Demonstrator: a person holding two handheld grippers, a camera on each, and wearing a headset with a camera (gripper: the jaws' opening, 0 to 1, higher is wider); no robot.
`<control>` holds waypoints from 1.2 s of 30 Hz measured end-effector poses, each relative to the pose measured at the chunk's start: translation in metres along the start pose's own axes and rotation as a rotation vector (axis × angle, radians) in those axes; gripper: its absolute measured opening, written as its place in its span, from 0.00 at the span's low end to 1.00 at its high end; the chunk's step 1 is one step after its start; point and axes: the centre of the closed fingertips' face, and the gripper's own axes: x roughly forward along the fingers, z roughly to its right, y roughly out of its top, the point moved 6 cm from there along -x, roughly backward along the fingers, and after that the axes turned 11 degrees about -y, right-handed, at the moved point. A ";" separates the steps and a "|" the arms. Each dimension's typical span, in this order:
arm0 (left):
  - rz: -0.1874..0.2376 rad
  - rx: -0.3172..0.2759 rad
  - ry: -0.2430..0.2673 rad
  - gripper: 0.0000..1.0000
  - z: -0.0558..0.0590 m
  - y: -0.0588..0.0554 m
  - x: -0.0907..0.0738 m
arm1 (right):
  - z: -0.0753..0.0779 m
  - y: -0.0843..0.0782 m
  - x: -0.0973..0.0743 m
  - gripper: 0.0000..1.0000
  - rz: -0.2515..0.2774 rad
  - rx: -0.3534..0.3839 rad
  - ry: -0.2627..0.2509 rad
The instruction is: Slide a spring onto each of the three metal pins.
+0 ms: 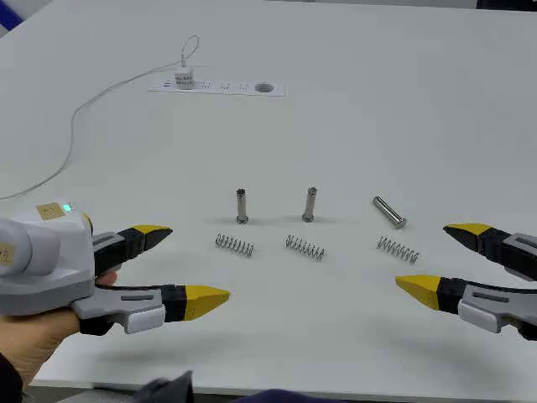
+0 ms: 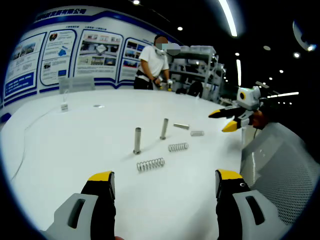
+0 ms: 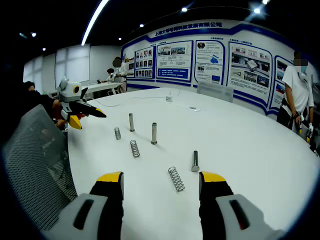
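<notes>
No spring is on a pin yet, so as far as I can judge all three parts of the task are left to do. In the head view the things lie in two rows in the middle of the frame on the white tabletop [image 1: 403, 109]. In the upper row the left pin [image 1: 242, 206] and the middle pin [image 1: 310, 204] stand upright on their heads, while the right pin [image 1: 389, 212] lies flat on its side. Just below each pin, apart from it and not touching, lies one spring: the left spring [image 1: 234, 244], the middle spring [image 1: 304, 248] and the right spring [image 1: 398, 249]. The left gripper [image 1: 197, 262] is at the lower left of the frame, held in a hand [image 1: 33, 344], and its yellow-tipped jaws are wide open and hold nothing; they point toward the left spring from the side. The right gripper [image 1: 422, 256] is at the lower right and mirrors this pose, its jaws also spread wide and empty, with the tips near the right spring but not touching it. Both grippers seem to hover low above the tabletop, well apart from each other.
</notes>
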 end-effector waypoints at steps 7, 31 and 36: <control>0.003 0.006 -0.002 0.84 0.001 0.001 0.000 | 0.002 0.002 -0.003 0.61 -0.001 0.000 -0.013; 0.001 0.017 0.003 0.84 0.003 0.003 -0.002 | 0.022 0.016 -0.004 0.52 -0.029 -0.009 -0.046; 0.002 0.015 0.003 0.84 0.003 0.003 -0.002 | 0.027 0.022 0.003 0.47 -0.046 -0.026 -0.049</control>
